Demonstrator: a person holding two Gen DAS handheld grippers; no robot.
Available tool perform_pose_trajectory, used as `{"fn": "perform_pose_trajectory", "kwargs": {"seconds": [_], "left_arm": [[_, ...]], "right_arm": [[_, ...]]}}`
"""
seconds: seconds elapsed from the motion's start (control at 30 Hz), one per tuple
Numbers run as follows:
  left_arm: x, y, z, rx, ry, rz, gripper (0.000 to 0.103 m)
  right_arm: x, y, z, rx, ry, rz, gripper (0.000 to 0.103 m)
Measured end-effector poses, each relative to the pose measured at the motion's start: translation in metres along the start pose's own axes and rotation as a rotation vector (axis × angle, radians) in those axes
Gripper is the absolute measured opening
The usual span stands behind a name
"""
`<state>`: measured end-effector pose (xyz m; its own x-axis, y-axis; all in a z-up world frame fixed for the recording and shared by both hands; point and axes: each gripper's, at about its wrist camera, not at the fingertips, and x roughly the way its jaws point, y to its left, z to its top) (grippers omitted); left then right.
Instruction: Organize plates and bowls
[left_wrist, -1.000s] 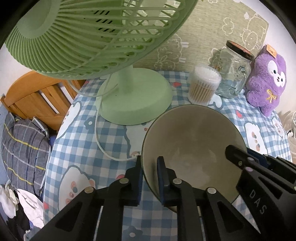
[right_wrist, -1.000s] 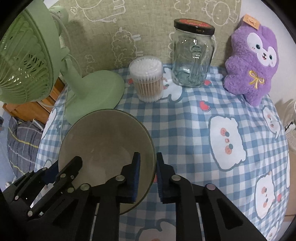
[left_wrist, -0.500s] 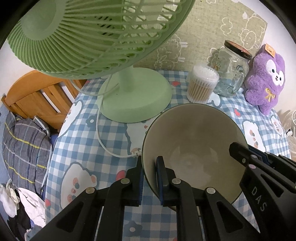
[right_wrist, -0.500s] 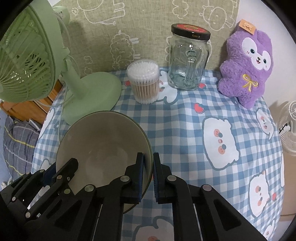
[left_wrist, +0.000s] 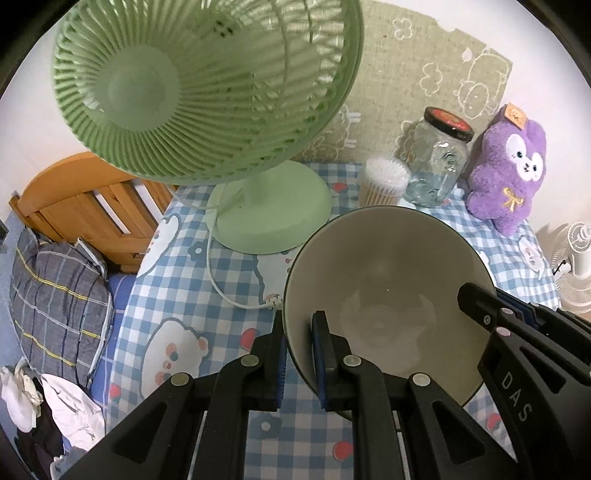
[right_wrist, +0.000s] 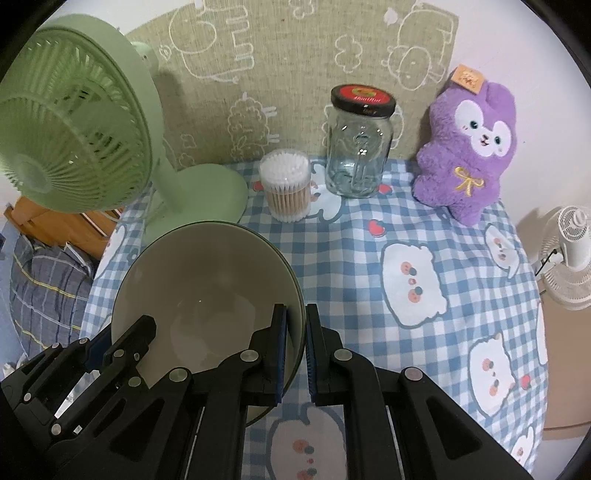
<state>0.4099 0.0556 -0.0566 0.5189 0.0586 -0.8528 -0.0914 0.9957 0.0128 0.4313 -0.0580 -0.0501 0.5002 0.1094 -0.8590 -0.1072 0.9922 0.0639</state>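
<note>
Two black grippers clamp opposite sides of one grey-green bowl (left_wrist: 388, 295) above a round table (right_wrist: 424, 240) covered in a blue-and-white checked cloth printed with cartoon bears. The left gripper (left_wrist: 298, 354) pinches the bowl's left rim between its blue-lined fingers, one inside the bowl and one outside. The right gripper (right_wrist: 295, 347) grips the right rim the same way. White letters reading "DAS" show on the right gripper's body in the left wrist view. The bowl is empty, tilted slightly, and appears clear of the cloth.

At the back of the table stand a pale green fan (left_wrist: 207, 88) with its white cord (left_wrist: 221, 284) trailing across the cloth, a clear tub of cotton swabs (right_wrist: 286, 190), a glass jar (right_wrist: 358, 147) with a black-rimmed red lid whose lettering is too small to read, and a purple plush toy (right_wrist: 469, 155) wearing a tan tag with illegible print. A white fan (right_wrist: 569, 251) stands beyond the table's right edge.
</note>
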Motion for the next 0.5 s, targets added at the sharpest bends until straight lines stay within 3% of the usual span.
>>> {"fn": "perform_pose_trajectory", "kwargs": {"seconds": [0.5], "left_arm": [[-0.073,-0.002,-0.026,0.009,-0.039,-0.013,0.01]], "right_arm": [[-0.076,0.002,-0.03,0.009,-0.03,-0.018,0.012]]}}
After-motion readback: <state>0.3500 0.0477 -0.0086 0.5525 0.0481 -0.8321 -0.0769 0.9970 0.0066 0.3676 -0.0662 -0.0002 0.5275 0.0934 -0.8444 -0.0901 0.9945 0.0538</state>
